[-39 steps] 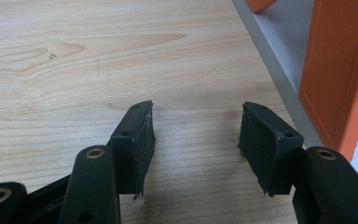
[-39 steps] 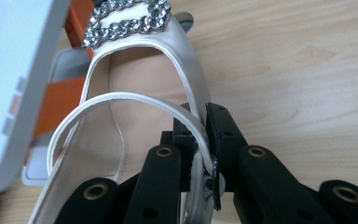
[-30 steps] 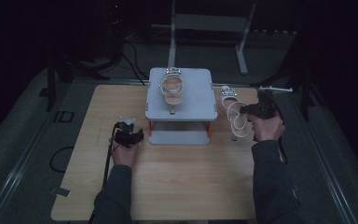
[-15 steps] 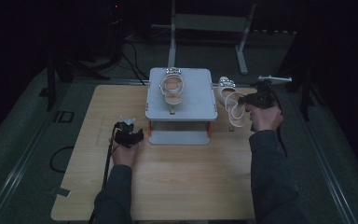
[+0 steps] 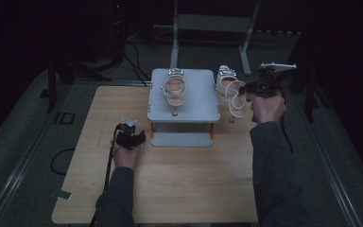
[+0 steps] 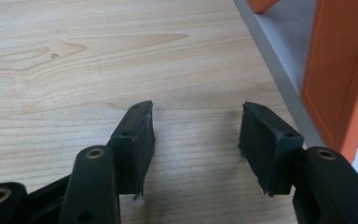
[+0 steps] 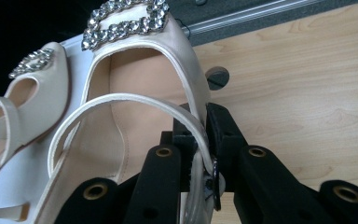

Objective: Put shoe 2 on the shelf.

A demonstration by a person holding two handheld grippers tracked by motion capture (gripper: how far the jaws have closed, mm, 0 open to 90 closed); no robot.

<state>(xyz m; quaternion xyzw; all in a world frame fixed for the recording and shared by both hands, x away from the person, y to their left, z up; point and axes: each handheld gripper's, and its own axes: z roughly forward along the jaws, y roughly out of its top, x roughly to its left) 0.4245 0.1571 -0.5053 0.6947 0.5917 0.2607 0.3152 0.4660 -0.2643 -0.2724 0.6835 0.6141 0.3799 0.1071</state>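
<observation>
A person worked at a wooden table (image 5: pixel 179 189) with a two-jaw gripper in each hand, a small grey stand (image 5: pixel 184 101) with orange legs serving as the centre of the scene. Left of the stand and just before its front corner, the left gripper (image 5: pixel 131 137) rested low over the tabletop, its jaws spread apart with nothing between them. The left gripper view showed bare wood grain between the two black pads (image 6: pixel 135 140), with an orange leg (image 6: pixel 340 79) of the stand just beyond the right-hand pad.

On top of the stand sat one cream sandal (image 5: pixel 175 90), its jewelled buckle toward the far edge. Right of the stand, just beside its far right corner, a second cream sandal (image 5: pixel 230 92) was in the grip of the right gripper (image 5: pixel 250 90), held in the person's right hand (image 5: pixel 267 108). The right gripper view showed that gripper's jaws closed together on the side wall and thin strap of the shoe, the rhinestone buckle (image 7: pixel 126 21) pointing away from the jaws. The other sandal appeared at the left edge of that view. Whether the held shoe touched the table could not be told.
</observation>
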